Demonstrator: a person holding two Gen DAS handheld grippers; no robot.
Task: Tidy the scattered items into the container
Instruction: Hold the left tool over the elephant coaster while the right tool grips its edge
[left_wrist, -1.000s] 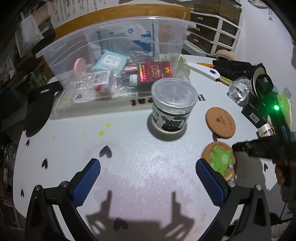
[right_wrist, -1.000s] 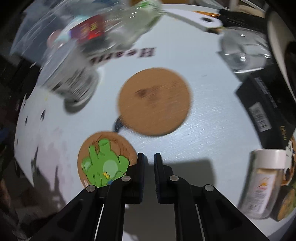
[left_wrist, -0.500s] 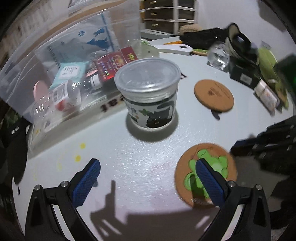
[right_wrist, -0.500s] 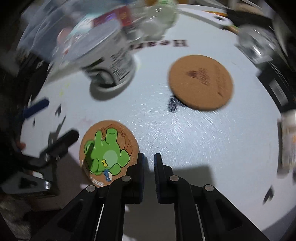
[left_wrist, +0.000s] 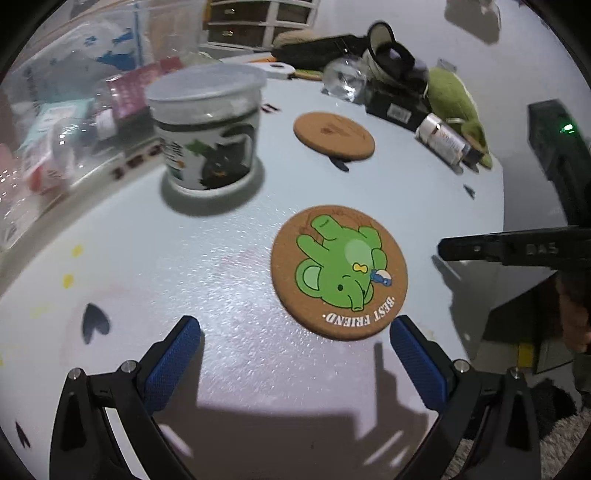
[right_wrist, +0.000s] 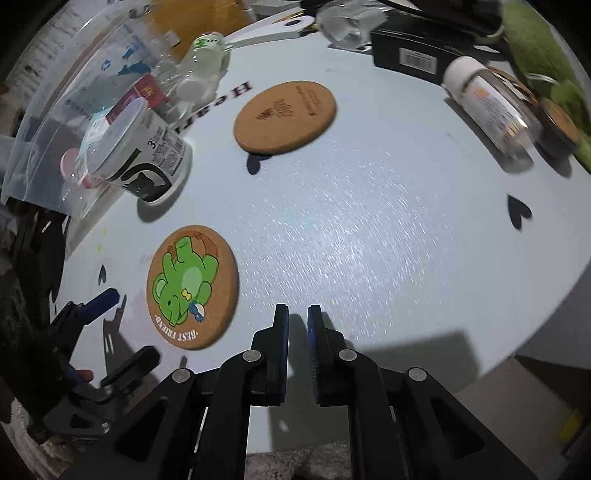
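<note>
A round cork coaster with a green elephant (left_wrist: 338, 271) lies flat on the white table, just ahead of my open, empty left gripper (left_wrist: 295, 332); it also shows in the right wrist view (right_wrist: 192, 286). My right gripper (right_wrist: 297, 317) is shut with nothing in it, to the right of that coaster, and shows at the right edge of the left wrist view (left_wrist: 443, 249). A plain cork coaster (left_wrist: 334, 134) (right_wrist: 284, 116) lies farther back. A lidded cat-print cup (left_wrist: 207, 129) (right_wrist: 136, 155) stands in front of the clear plastic container (left_wrist: 55, 96) (right_wrist: 74, 110), which holds several items.
At the back right lie a small bottle on its side (right_wrist: 491, 110), a black box (right_wrist: 413, 55), a green plush toy (left_wrist: 454, 99), a clear glass piece (left_wrist: 343, 79) and a white utensil handle (right_wrist: 273, 31). The table edge (right_wrist: 517, 339) curves near my right gripper.
The left gripper has swung right and closer, so the elephant coaster now sits between its open fingers' line. The right gripper has drawn back to the right, still shut.
</note>
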